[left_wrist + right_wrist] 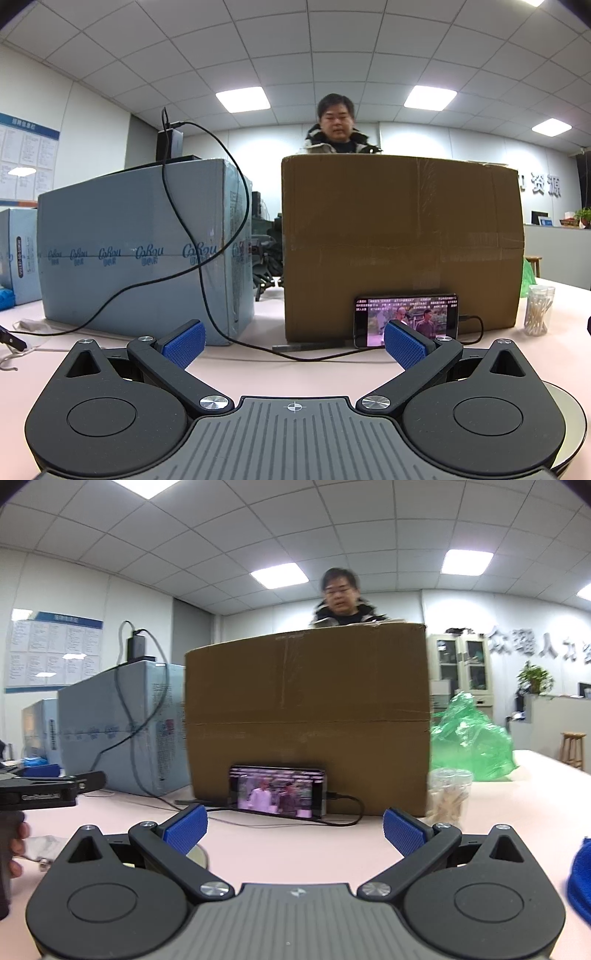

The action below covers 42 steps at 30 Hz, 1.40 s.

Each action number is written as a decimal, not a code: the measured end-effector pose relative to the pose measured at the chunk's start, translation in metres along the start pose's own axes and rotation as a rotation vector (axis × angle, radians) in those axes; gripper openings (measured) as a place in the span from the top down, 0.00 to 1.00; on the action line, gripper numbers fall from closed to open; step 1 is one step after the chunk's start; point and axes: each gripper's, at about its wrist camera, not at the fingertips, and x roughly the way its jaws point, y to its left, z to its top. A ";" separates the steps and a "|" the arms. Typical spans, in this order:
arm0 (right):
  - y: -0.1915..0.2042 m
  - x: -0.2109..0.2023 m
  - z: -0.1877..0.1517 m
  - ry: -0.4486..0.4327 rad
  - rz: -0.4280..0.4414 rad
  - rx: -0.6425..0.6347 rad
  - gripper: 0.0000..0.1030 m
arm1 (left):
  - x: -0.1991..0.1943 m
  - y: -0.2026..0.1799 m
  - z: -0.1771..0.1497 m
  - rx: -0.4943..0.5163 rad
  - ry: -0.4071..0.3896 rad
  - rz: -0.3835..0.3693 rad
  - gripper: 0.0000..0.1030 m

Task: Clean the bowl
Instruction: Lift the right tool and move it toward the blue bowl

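The bowl [574,413] shows only as a pale metallic rim curving out from behind the right side of the left gripper [294,345], low on the pink table [295,373]; in the right wrist view a similar pale curved edge [197,854] peeks out just behind that gripper's left finger, too little of it to tell its shape. The left gripper has its 2 blue-padded fingers [184,343] spread wide with nothing between them. The right gripper [294,830] is likewise spread wide and holds nothing. Beyond both, a phone [406,320] stands on its long edge against a brown cardboard box [402,236], its screen lit with a video, and a black cable [476,328] runs from its right end. Left of the brown box stands a light blue carton [140,251] with a black charger [170,142] on top. Right of the brown box is a clear jar of cotton swabs [539,310], and in the right wrist view a green plastic bag [472,738] lies behind it. A person [338,125] stands behind the brown box. At the left edge of the right wrist view, a hand [16,849] grips a dark handle, and a blue object [581,878] is cut off at the right edge.
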 end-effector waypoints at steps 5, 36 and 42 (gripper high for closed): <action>-0.002 -0.002 0.000 -0.003 0.035 0.010 0.00 | -0.001 0.001 0.001 -0.006 -0.008 -0.005 0.00; -0.005 -0.029 0.002 -0.059 0.154 -0.051 0.00 | -0.003 0.004 0.002 -0.018 -0.007 -0.087 0.00; 0.000 -0.035 0.002 -0.024 0.196 -0.117 0.00 | -0.006 0.005 0.002 -0.012 0.002 -0.131 0.00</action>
